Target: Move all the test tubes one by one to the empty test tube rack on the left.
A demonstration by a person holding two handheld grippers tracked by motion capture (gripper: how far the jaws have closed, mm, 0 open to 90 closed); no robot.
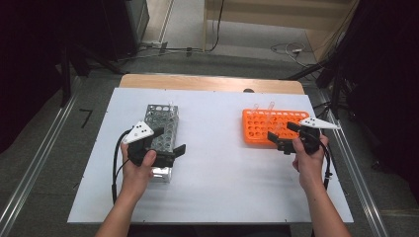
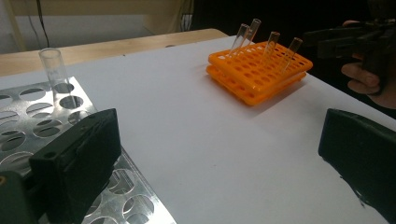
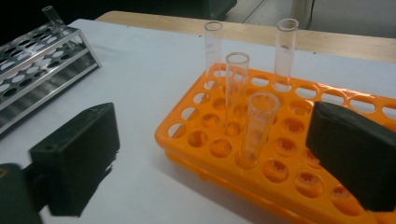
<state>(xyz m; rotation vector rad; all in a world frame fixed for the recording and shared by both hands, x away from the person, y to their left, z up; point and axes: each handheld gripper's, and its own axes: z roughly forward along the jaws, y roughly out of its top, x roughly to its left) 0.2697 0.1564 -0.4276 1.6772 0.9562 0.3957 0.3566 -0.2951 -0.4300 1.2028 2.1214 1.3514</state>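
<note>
A silver metal rack stands on the left of the white board and holds one clear glass tube at its far end. An orange rack on the right holds several clear tubes. My left gripper hovers open over the metal rack's near right edge, with nothing between its jaws. My right gripper is open at the orange rack's near edge. Its jaws stand either side of the nearest tube without touching it.
The white board lies on a wooden table whose far edge shows behind it. Bare board separates the two racks. Metal rails run along both sides of the table, and cables lie on the floor beyond.
</note>
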